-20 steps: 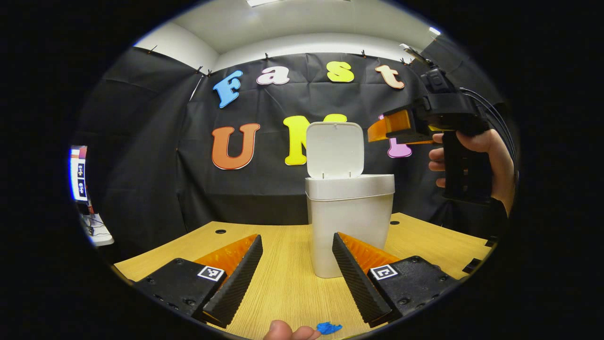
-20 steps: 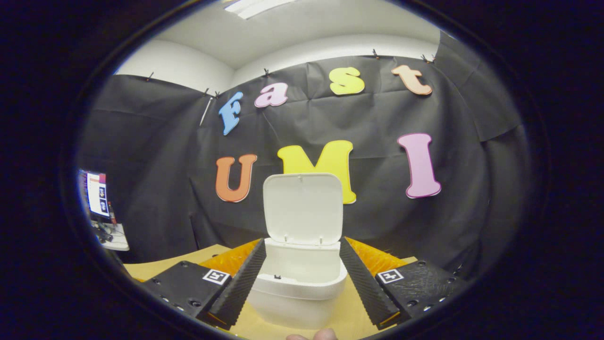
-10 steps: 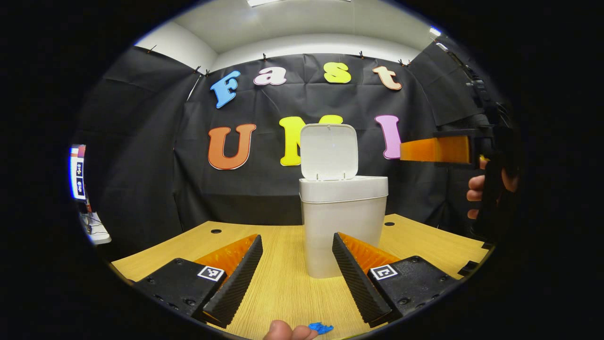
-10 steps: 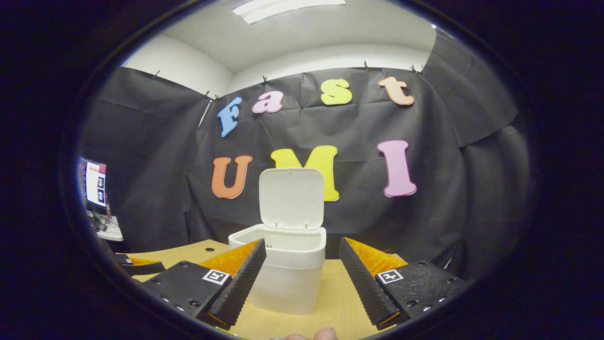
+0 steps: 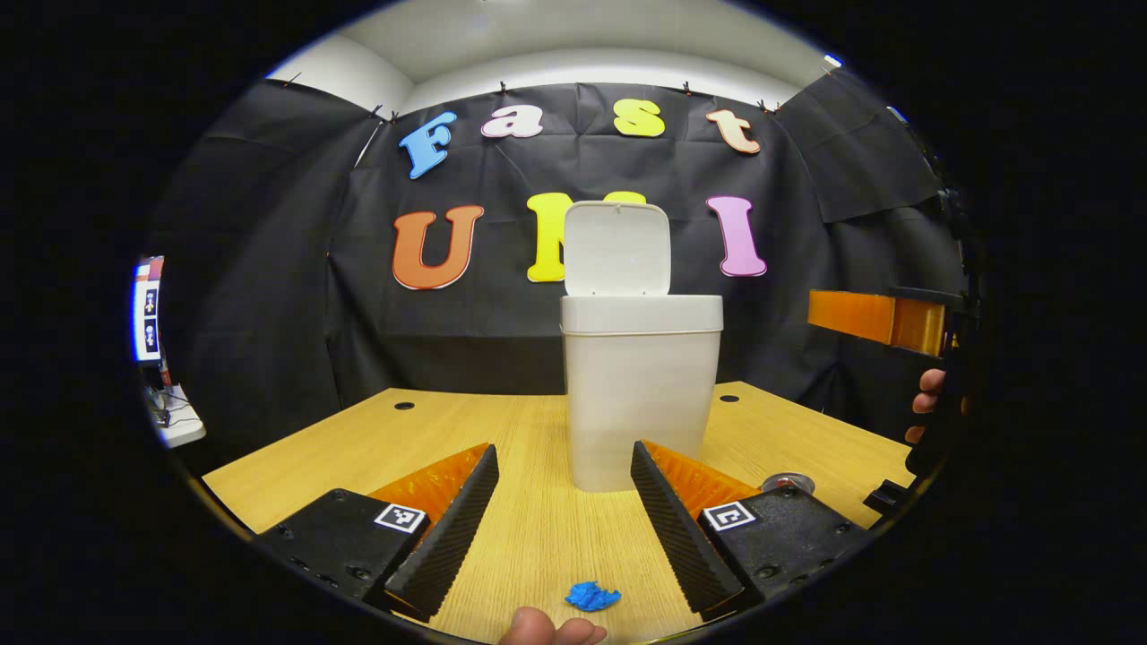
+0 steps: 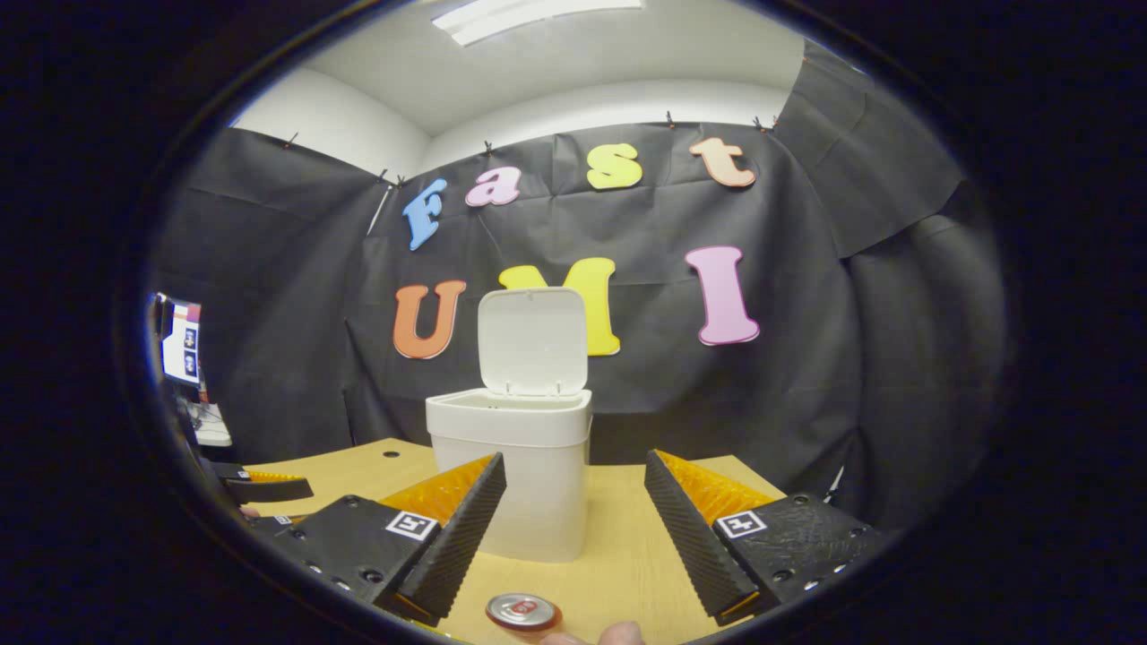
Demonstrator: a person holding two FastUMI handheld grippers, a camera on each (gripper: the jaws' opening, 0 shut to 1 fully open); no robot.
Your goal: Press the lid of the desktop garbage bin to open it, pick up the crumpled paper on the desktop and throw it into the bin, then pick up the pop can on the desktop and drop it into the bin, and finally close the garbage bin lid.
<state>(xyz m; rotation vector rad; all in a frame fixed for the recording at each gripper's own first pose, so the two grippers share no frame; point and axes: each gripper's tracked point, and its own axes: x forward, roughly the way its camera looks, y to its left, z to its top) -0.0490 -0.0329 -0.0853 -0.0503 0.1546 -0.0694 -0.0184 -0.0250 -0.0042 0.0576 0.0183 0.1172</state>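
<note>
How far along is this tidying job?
Done: the white plastic bin stands with its lid open. In hand: nothing; both the left gripper and right gripper are open. Left: the blue crumpled paper and pop can remain on the desk, and closing the lid.

Right hand-held gripper (image 6: 573,528) withdrawn from above bin (image 6: 511,475), lowered toward counter (image 6: 627,555). Can (image 6: 523,612) now beneath it. Left hand-held gripper (image 5: 563,520) retracted; paper (image 5: 591,596) fully exposed.
</note>
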